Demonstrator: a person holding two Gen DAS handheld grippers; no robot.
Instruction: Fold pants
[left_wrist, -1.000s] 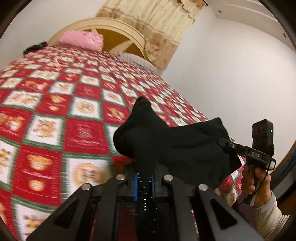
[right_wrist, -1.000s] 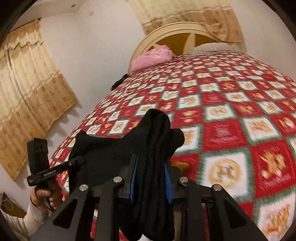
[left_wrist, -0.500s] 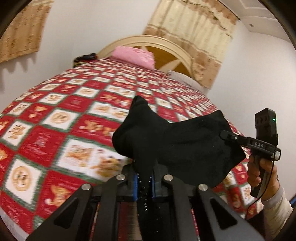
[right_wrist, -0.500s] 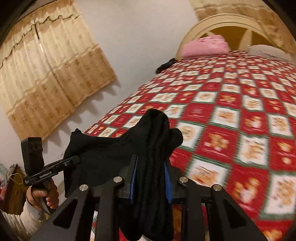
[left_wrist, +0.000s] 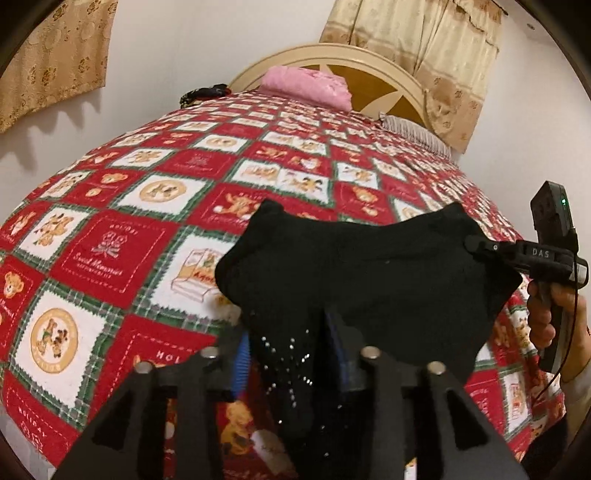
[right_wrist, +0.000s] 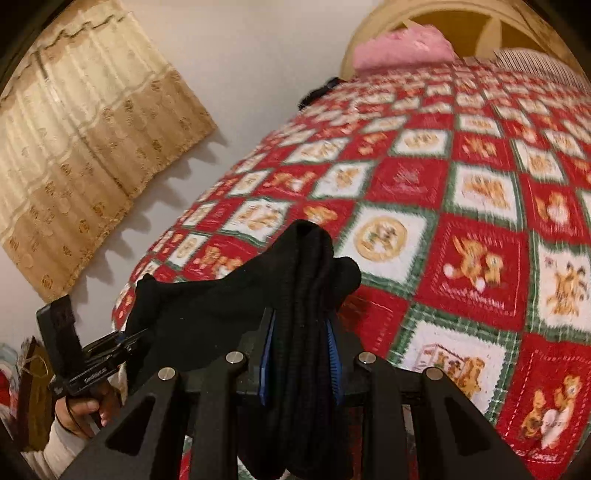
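Here the black pants (left_wrist: 369, 273) hang bunched over the bed's (left_wrist: 110, 258) near edge, stretched between both tools. The left tool (left_wrist: 284, 354) has its jaws opening, cloth between the blue pads yet no longer squeezed. The right tool (right_wrist: 299, 354) grips a thick fold of fabric firmly.

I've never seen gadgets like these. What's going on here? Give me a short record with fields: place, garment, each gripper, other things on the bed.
place: a bed with a red, white and green bear-print quilt
garment: black pants, held up over the quilt's near end
left gripper: jaws opening, pants fabric between them
right gripper: closed on a bunched part of the pants
other things on the bed: pink pillow by the headboard, a dark item beside it
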